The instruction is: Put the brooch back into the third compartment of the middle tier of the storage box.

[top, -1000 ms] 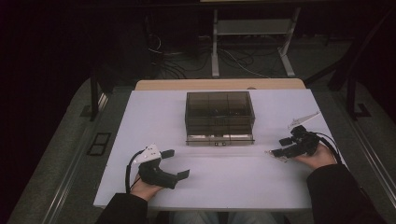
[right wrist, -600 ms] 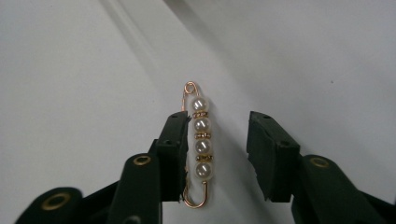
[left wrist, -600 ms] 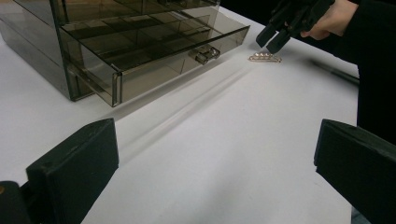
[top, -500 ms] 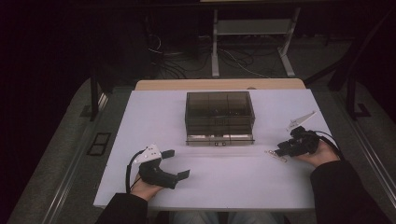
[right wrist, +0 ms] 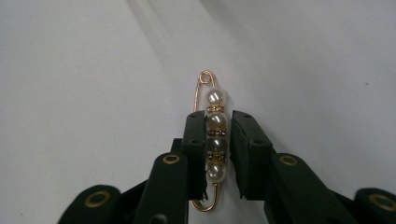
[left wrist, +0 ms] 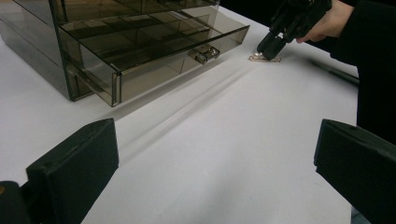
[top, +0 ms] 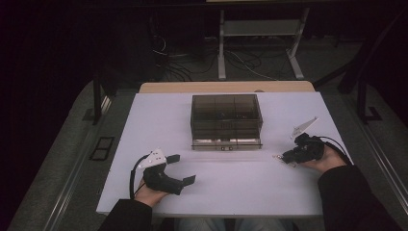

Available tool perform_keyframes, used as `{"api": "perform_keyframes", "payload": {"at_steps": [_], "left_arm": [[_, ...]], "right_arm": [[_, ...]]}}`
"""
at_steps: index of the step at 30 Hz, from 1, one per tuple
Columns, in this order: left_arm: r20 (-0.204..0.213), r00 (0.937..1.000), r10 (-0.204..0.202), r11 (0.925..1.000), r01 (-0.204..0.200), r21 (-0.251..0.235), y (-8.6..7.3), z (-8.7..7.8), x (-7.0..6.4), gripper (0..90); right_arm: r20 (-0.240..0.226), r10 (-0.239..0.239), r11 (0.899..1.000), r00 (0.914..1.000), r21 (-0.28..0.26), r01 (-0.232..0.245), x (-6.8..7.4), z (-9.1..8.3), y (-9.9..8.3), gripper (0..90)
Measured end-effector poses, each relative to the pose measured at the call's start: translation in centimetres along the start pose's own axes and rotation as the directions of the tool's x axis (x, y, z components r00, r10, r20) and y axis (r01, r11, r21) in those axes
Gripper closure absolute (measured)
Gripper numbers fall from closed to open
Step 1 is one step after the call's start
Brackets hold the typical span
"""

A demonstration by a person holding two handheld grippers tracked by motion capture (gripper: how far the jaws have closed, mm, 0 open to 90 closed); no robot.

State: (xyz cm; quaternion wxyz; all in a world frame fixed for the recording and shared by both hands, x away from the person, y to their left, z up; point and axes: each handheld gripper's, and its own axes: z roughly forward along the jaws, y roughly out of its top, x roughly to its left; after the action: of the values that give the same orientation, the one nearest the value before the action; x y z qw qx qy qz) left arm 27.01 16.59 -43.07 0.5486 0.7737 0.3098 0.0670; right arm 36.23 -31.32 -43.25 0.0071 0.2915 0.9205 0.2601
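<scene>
A gold safety-pin brooch with several pearls (right wrist: pixel 215 100) lies on the white table (top: pixel 240 183). My right gripper (right wrist: pixel 217 116) straddles its middle pearls, jaws closed in against both sides. From above, the right gripper (top: pixel 288 156) sits at the table's right, tips down on the pin (top: pixel 280 158). A smoky clear drawer box (top: pixel 226 120) stands at centre back, its bottom drawer (left wrist: pixel 154 51) pulled out, several empty compartments showing. My left gripper (top: pixel 182 168) rests open at the front left, nothing between its jaws, pointing toward the box and the pin (left wrist: pixel 264 57).
The table's bare white top stretches between the two hands and in front of the box. Beyond its far edge lies a wooden strip (top: pixel 226 87), then a dark floor with cables and a metal stand (top: pixel 260 29).
My right gripper has shifted slightly right and toward me and lowered its tips onto the pin. The left gripper and the drawer box have stayed put.
</scene>
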Motion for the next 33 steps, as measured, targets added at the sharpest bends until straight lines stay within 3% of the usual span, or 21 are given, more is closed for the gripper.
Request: {"api": "perform_keyframes", "payload": {"at_steps": [6, 14, 24, 33], "left_arm": [[0.000, 1.0000, 0.001, 1.0000, -0.001, 0.001, 0.0, 0.0, 0.0, 0.0], [0.000, 1.0000, 0.002, 1.0000, -0.002, 0.002, 0.0, 0.0, 0.0, 0.0], [0.000, 1.0000, -0.002, 1.0000, 0.002, 0.000, 0.0, 0.0, 0.0, 0.0], [0.000, 1.0000, -0.002, 1.0000, 0.002, 0.002, 0.0, 0.0, 0.0, 0.0]], "right_arm": [[0.027, -0.022, 1.000, 0.9994, 0.015, 0.022, 0.3, 0.1, 0.2, 78.4], [0.044, 0.002, 1.000, 0.9991, 0.024, -0.003, 0.6, 0.1, 0.3, 79.7], [0.008, 0.069, 0.998, 0.9976, 0.011, -0.069, 0.2, -0.2, -0.1, 79.8], [-0.008, 0.100, 0.994, 0.9950, -0.043, -0.100, 0.1, -1.4, -0.3, 79.8]]}}
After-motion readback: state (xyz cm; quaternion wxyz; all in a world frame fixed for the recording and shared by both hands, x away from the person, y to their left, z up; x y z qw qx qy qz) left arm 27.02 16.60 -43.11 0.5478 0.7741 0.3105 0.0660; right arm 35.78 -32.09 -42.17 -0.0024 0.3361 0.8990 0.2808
